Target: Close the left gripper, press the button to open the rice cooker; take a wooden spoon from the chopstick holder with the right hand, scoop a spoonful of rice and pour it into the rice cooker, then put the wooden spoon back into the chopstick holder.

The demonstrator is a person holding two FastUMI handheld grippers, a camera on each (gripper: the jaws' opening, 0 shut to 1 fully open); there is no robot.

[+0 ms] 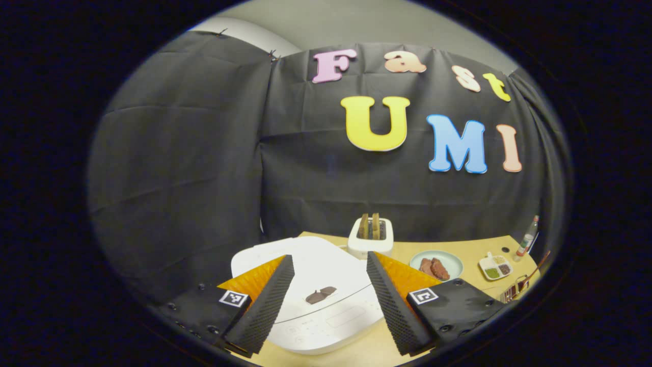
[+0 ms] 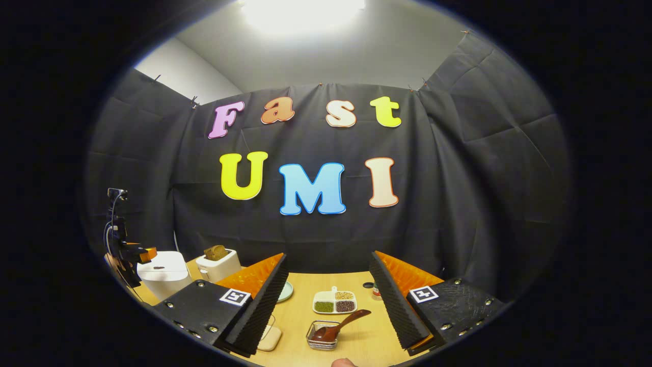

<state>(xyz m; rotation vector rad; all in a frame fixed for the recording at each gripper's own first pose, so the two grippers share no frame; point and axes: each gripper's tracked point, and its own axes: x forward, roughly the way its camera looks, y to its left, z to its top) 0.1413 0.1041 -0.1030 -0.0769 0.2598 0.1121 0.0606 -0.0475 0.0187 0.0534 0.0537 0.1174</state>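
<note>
A: Nearest the lens in the left gripper view, what is there?

B: The left gripper (image 1: 330, 262), its two ridged black fingers spread wide with nothing between them. It hangs above the white rice cooker (image 1: 310, 290), whose lid is down, a dark brown button (image 1: 320, 294) on top of it.

A: And around the rice cooker?

B: Just behind it stands a white toaster (image 1: 371, 238) with two slices of bread standing in its slots. To the right of the cooker, on the wooden table (image 1: 473, 247), lie a pale plate of brown meat pieces (image 1: 436, 266), then a small divided dish of grains (image 1: 495, 266), and beyond that a bottle (image 1: 526, 238) at the table's far edge.

A: The right gripper view?

B: The right gripper (image 2: 328, 280) is also spread apart and holds nothing. The rice cooker shows far left there, with the other gripper over it. Well to the right of the cooker, close before the right fingers, a small wire chopstick holder (image 2: 323, 336) holds the wooden spoon (image 2: 338, 326), bowl down and handle tilted up to the right. The divided dish sits just behind it. A fingertip (image 2: 343, 363) shows at the bottom edge.
</note>
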